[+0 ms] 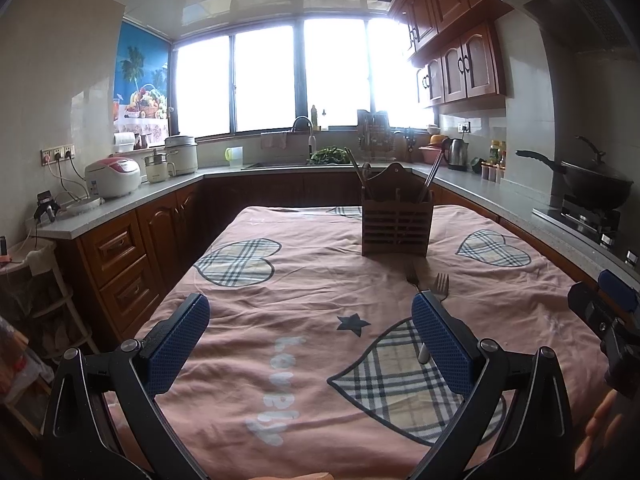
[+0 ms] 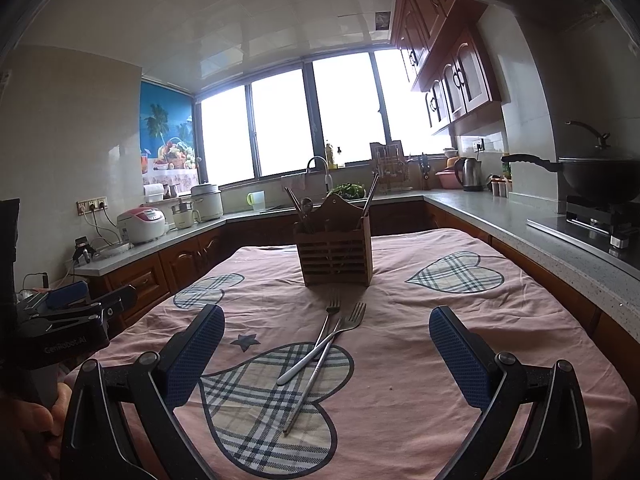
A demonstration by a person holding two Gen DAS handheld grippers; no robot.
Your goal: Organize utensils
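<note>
Approach step: my right gripper (image 2: pixel 326 354) and left gripper (image 1: pixel 310 338) both hover spread and empty, so I judge the next move a descent onto the two slim metal forks (image 2: pixel 320 344) lying crossed on the pink cloth (image 2: pixel 420 360) just before the slatted wooden holder (image 2: pixel 338 256).

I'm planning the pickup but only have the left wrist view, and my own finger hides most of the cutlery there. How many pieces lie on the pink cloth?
Observer: Two silver metal forks, crossed over each other.
Operator: Which way do the tines point?
Observer: Toward the brown slatted wooden utensil holder; the handles lie across the plaid heart patch.
Operator: Is the right gripper holding anything?
Observer: No, the right gripper is open and empty, above the forks' handle ends.
</note>
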